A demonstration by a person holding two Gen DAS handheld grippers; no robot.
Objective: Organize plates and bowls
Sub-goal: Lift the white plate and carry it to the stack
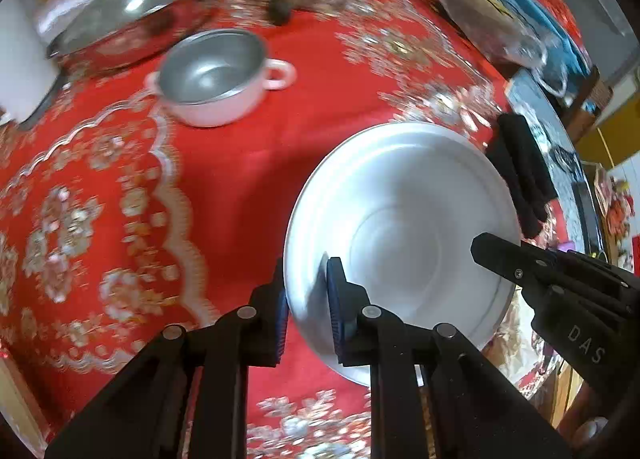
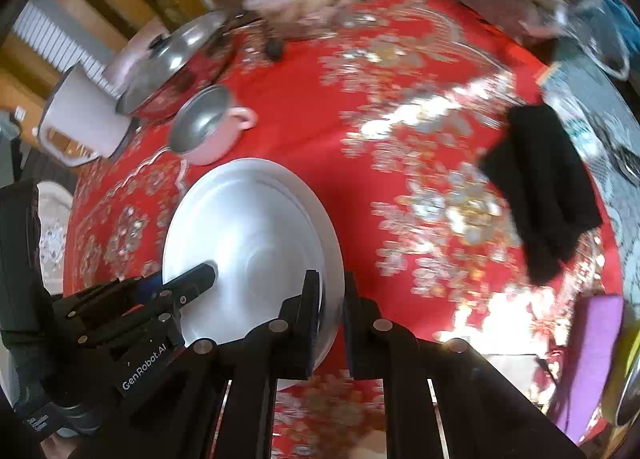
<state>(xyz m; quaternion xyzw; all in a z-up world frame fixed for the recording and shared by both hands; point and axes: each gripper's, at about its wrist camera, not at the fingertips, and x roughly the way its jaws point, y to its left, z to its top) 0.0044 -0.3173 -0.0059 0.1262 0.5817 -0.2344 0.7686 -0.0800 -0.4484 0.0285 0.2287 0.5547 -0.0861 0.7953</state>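
Both grippers pinched one white plate at opposite rims, held over the red desk

Nearest, the left gripper point(image 1: 307, 301) was clamped on the plate point(image 1: 404, 235) at its left rim, and the right gripper point(image 2: 329, 309) was clamped on the right rim; each showed in the other's view reaching over the plate. To do this well, I judged both should move together and level, so the rim does not slip from the pads, then lower it flat. Farther off stood the pink-handled bowl point(image 1: 218, 77) on the red cloth point(image 1: 248, 163), well apart from the plate; beyond it a glass-lidded pan point(image 1: 132, 7)
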